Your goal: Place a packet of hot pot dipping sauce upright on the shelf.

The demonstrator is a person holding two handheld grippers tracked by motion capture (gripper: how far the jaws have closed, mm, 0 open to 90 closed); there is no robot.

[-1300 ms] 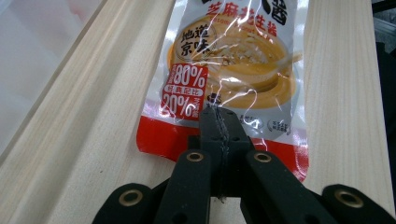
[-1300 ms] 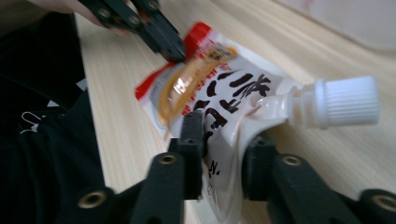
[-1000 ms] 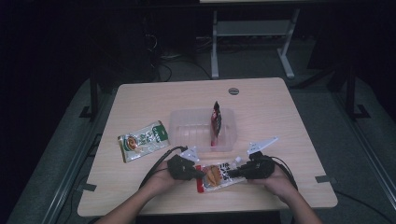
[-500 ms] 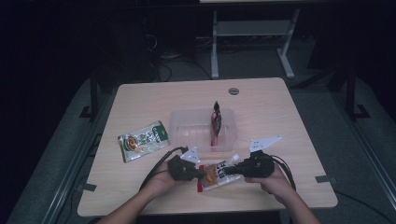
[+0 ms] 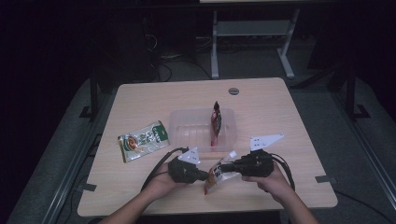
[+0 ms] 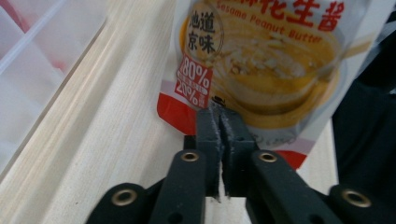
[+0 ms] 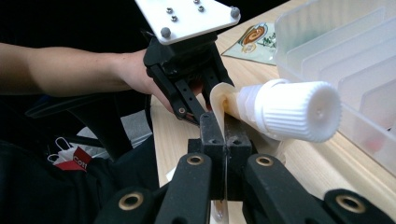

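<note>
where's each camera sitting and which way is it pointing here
High view: above the person's side, looking forward and down on the table; both forearms, left gripper and right gripper show.
Left gripper view: rides the left gripper, looking along its jaws, shut on the sesame peanut butter pouch.
Right gripper view: rides the right gripper, facing the pouch's white cap, the left hand and its gripper.
Shared: all see the pouch and the clear plastic bin.
</note>
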